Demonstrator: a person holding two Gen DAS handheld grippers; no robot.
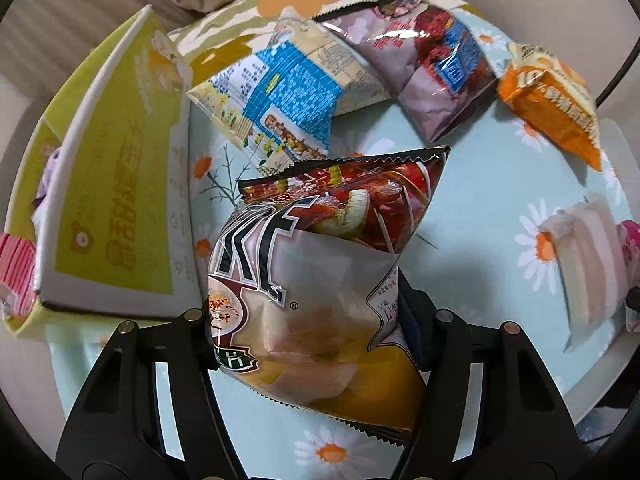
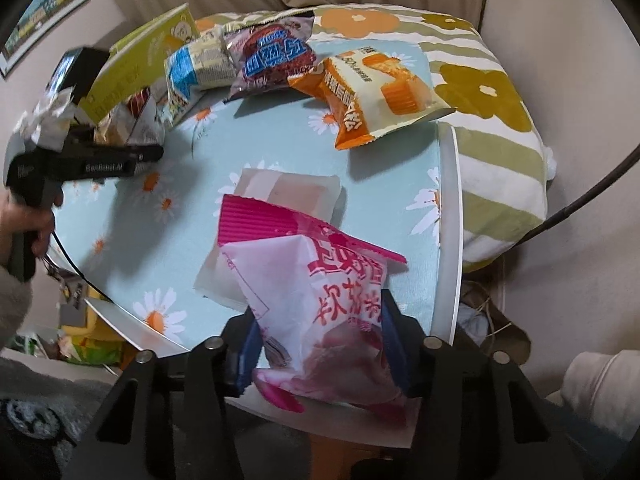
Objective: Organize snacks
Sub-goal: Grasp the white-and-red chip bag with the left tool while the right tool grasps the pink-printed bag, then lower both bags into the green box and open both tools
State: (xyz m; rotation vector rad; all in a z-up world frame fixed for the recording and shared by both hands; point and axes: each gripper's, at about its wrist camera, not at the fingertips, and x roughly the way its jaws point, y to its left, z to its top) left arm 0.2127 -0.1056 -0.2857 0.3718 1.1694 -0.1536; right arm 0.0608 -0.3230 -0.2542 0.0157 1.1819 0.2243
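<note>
Left gripper (image 1: 308,320): jaws pinching lower half of brown chip bag (image 1: 320,280), bag upright above tabletop (image 1: 480,200), beside open yellow-green box (image 1: 120,184) at left edge. Right gripper (image 2: 320,344): jaws squeezing pink-and-white snack bag (image 2: 320,300) over near edge, just in front of pale wrapped packet (image 2: 280,200). Blue-and-cream bag (image 1: 280,92), purple bag (image 1: 420,68), orange bag (image 2: 372,92) lined along far edge.

Two close fisheye wrist views look steeply down on one daisy-print table (image 1: 480,208), sharing the orange packet (image 2: 372,92) upper frame.
</note>
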